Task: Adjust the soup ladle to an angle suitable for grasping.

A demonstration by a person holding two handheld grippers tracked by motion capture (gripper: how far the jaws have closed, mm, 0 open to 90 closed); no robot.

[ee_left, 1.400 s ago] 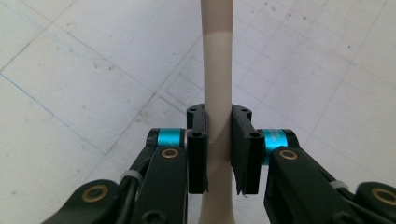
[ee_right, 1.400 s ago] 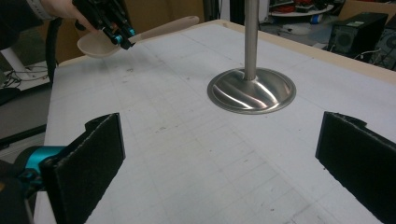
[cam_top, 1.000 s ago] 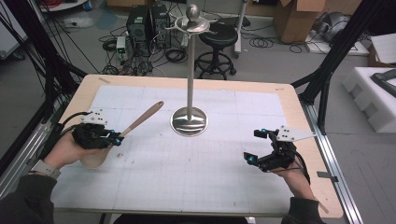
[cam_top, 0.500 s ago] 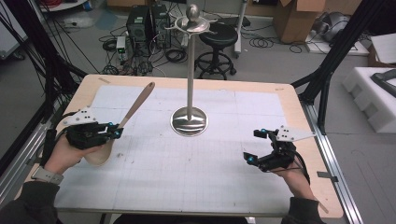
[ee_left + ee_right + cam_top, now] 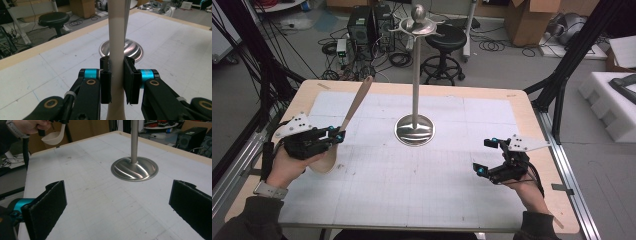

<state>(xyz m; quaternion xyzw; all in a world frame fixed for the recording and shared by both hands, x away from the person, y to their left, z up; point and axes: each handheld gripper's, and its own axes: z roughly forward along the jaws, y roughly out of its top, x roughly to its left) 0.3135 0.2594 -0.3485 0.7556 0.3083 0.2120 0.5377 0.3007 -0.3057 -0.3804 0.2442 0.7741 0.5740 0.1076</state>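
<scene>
- From the high view, my left hand-held gripper (image 5: 338, 135) sat near the left edge of the bench (image 5: 492, 92), its jaws clamped on the handle of a wooden ladle (image 5: 347, 120). The handle slanted up and away toward the far side, while the bowl hung below my hand, over the white mat (image 5: 427, 175). My right hand-held gripper (image 5: 486, 156) rested low near the right edge, jaws spread wide with nothing between them, well apart from the ladle. The metal stand (image 5: 414, 130) stood upright between my two hands, toward the far half of the mat.
- In the left gripper view, my left hand-held gripper (image 5: 117, 80) had both black pads (image 5: 106, 82) pressed narrow against the pale handle of the ladle (image 5: 117, 37), which ran upright through them. The stand's round base (image 5: 133, 50) lay beyond.
- In the right gripper view, my right hand-held gripper (image 5: 117, 205) stood wide open and held nothing; bare mat showed between its pads (image 5: 50, 202). The stand's base (image 5: 135, 168) lay ahead, and the ladle's bowl (image 5: 53, 137) hung at the upper left under my other hand (image 5: 27, 126).
</scene>
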